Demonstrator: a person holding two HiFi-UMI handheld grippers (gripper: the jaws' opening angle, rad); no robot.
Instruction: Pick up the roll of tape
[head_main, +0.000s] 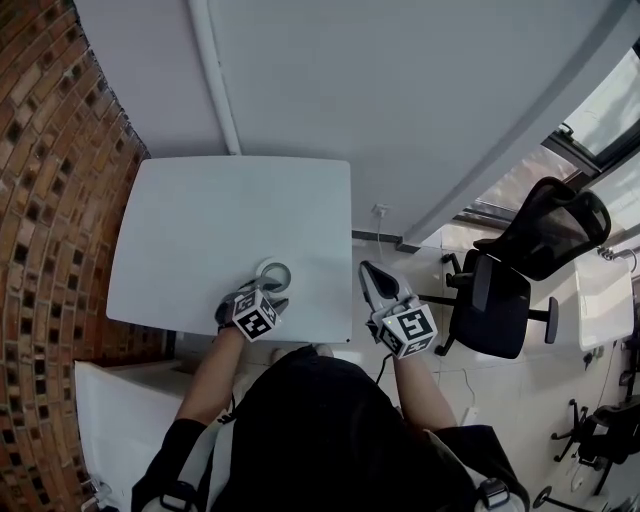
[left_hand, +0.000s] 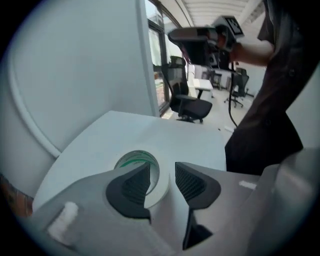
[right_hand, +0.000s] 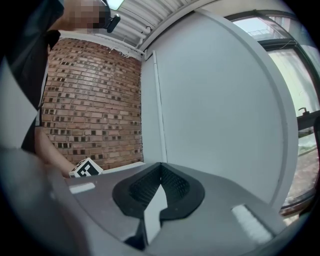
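My left claw (left_hand: 162, 182) gapes astride the tape roll (left_hand: 160, 171) on the white desk (head_main: 200, 220) beside the brick wall (head_main: 50, 200); my right claw (right_hand: 161, 170) is closed.

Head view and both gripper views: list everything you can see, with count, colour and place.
table: one, white, against the brick wall
roll of tape: one, white with green inside, lying flat near the table's near edge
brick wall: one, red-brown, left of the table
wall pipe: one, white, on the white wall behind the table
office chair: one, black, on the floor right of the table
farther chairs: count unclear, dark, lower right corner
second desk: one, white, far right
left gripper: one, grey, fingers apart astride the roll's wall, not pressing
right gripper: one, grey, fingers together, empty, off the table's right edge
person: one, black top, bare forearms, bottom of the head view
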